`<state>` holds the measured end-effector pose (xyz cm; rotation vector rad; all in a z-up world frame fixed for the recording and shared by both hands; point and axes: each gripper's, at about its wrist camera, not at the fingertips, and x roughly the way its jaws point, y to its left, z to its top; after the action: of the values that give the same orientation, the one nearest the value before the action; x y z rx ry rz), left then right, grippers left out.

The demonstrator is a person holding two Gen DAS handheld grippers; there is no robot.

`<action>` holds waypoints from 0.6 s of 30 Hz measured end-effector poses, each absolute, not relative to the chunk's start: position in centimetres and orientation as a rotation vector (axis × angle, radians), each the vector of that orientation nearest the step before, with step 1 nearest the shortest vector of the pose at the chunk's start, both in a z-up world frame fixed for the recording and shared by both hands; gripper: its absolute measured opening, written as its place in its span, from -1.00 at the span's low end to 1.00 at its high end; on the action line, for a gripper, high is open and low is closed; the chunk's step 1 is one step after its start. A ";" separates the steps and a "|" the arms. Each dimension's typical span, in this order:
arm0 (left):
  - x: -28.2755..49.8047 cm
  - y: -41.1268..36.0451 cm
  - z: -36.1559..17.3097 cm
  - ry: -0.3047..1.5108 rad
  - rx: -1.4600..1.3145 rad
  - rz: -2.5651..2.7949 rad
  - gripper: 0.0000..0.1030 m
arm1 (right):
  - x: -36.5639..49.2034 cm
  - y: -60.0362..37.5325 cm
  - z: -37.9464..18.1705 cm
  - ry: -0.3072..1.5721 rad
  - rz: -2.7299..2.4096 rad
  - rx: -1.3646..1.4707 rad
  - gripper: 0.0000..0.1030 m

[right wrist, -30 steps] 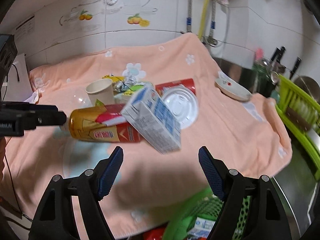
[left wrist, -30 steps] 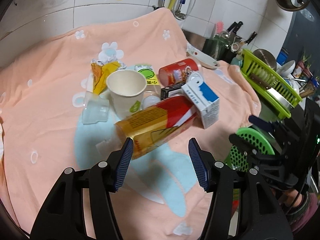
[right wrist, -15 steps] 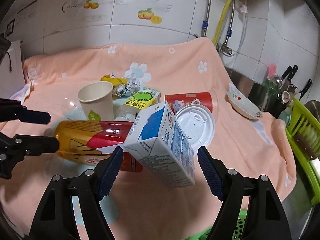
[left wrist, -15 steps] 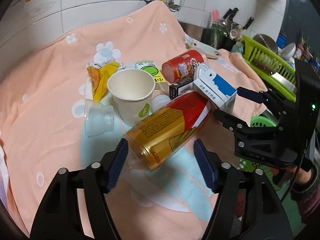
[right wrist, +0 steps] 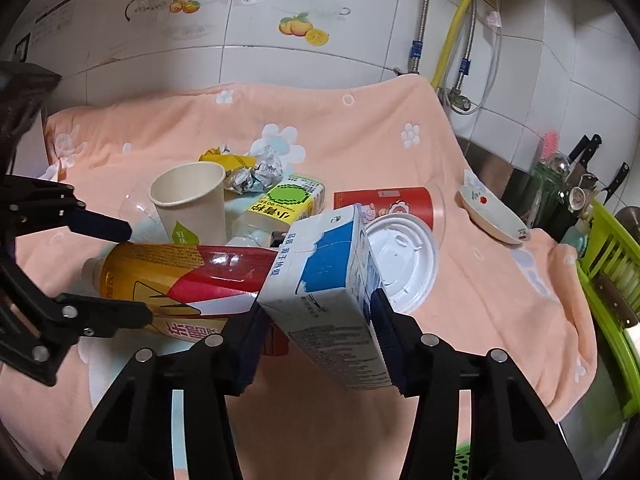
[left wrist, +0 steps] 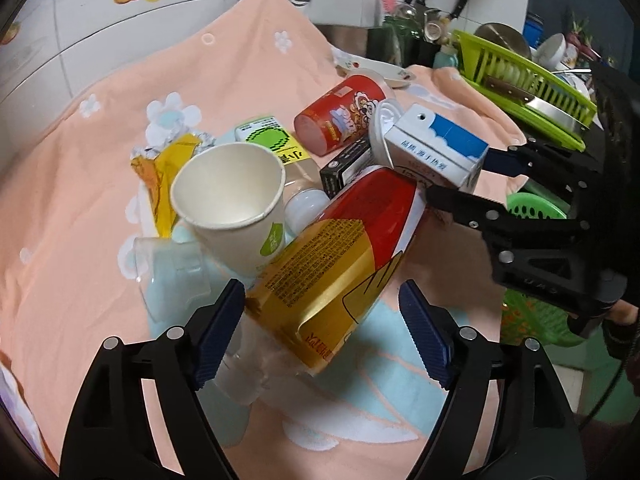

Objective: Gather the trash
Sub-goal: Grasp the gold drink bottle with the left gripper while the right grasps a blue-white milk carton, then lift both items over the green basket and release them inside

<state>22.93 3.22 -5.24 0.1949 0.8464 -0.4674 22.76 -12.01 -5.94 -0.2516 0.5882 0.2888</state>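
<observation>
A pile of trash lies on a peach towel. My right gripper is shut on a white and blue milk carton, its pads against both sides; the carton also shows in the left wrist view. My left gripper is open, its fingers on either side of the base of a gold and red bottle that lies on its side; the bottle also shows in the right wrist view. A paper cup stands upright just behind the bottle.
A red snack can, a white lid, a green-labelled juice box, a yellow wrapper and a clear plastic cup are in the pile. A green basket sits below the towel's right edge. A green dish rack and a small dish are at right.
My right gripper has closed on the milk carton. My left gripper has moved forward so its open fingers now flank the bottle's base.
</observation>
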 end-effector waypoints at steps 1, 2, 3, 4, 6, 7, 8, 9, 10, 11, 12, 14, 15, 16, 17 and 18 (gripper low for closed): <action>23.0 3.2 -5.2 0.844 0.197 -0.475 0.52 | 22.7 -12.3 -5.8 0.587 0.290 -0.239 -0.09; 23.1 3.1 -5.2 0.843 0.202 -0.478 0.53 | 22.5 -12.6 -5.7 0.586 0.292 -0.221 -0.10; 23.3 2.9 -5.3 0.843 0.212 -0.475 0.53 | 22.5 -13.0 -5.5 0.588 0.296 -0.202 -0.12; 23.4 2.8 -5.4 0.842 0.219 -0.468 0.54 | 22.4 -13.4 -5.4 0.591 0.300 -0.184 -0.13; 23.5 2.6 -5.4 0.840 0.218 -0.468 0.57 | 22.2 -14.1 -5.2 0.597 0.308 -0.141 -0.14; 23.5 2.6 -5.4 0.839 0.215 -0.472 0.59 | 22.0 -14.5 -5.0 0.598 0.312 -0.121 -0.14; 23.5 2.5 -5.4 0.838 0.217 -0.473 0.60 | 21.9 -14.8 -4.9 0.598 0.315 -0.107 -0.15; 23.6 2.4 -5.4 0.834 0.219 -0.475 0.60 | 21.8 -15.0 -4.8 0.597 0.316 -0.100 -0.15; 23.5 2.4 -5.4 0.834 0.218 -0.474 0.61 | 21.5 -15.2 -4.7 0.595 0.318 -0.092 -0.16; 23.5 2.4 -5.4 0.835 0.218 -0.470 0.61 | 21.3 -15.5 -4.6 0.591 0.317 -0.087 -0.17; 23.5 2.4 -5.5 0.835 0.217 -0.469 0.61 | 21.1 -15.6 -4.5 0.588 0.316 -0.084 -0.17; 23.4 2.3 -5.3 0.841 0.206 -0.480 0.61 | 20.7 -15.9 -4.4 0.586 0.319 -0.078 -0.18; 23.2 2.3 -5.2 0.844 0.204 -0.487 0.61 | 20.6 -16.0 -4.3 0.585 0.320 -0.078 -0.18; 23.0 2.3 -5.2 0.849 0.200 -0.499 0.61 | 20.5 -16.0 -4.3 0.585 0.319 -0.079 -0.18; 22.8 2.1 -5.1 0.856 0.199 -0.515 0.61 | 20.4 -16.1 -4.4 0.586 0.318 -0.079 -0.18; 22.4 2.0 -4.9 0.862 0.207 -0.533 0.61 | 20.3 -16.3 -4.4 0.588 0.318 -0.077 -0.18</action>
<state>22.43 1.95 -4.94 0.2066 0.8619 -0.5332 20.34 -16.25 -4.40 -0.0770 0.5875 0.3176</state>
